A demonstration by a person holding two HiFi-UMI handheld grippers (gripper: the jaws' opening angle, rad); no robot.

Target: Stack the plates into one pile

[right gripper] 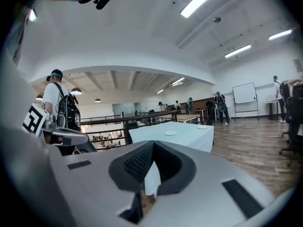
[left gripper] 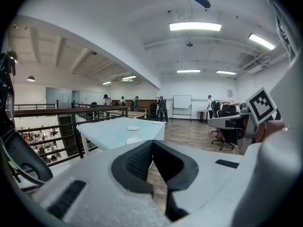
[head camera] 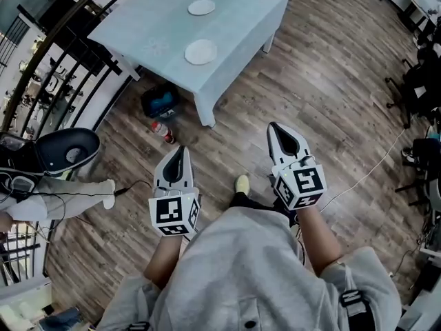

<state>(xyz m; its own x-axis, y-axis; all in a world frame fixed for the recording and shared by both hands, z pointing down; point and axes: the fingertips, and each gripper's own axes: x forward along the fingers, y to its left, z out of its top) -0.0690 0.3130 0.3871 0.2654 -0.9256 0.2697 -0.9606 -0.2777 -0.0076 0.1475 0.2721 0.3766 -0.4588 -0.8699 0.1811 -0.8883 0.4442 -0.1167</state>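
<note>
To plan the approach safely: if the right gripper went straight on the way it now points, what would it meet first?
Probably the table: the right gripper, jaws shut, aims at its cloth-covered near side, with only floor between. Depth is unclear, so it might reach the floor first.

A pale table (head camera: 148, 16) stands at 11 o'clock on the wood floor (head camera: 331, 88). A blue bag (head camera: 160, 102) sits by its near leg. A red bottle (head camera: 162, 131) lies just beside the bag, at its 6 o'clock. A black rail (head camera: 48, 54) runs at 10 o'clock. A white cord (head camera: 372, 167) lies at 3 o'clock. Far off stands a whiteboard (left gripper: 182, 101).
</note>
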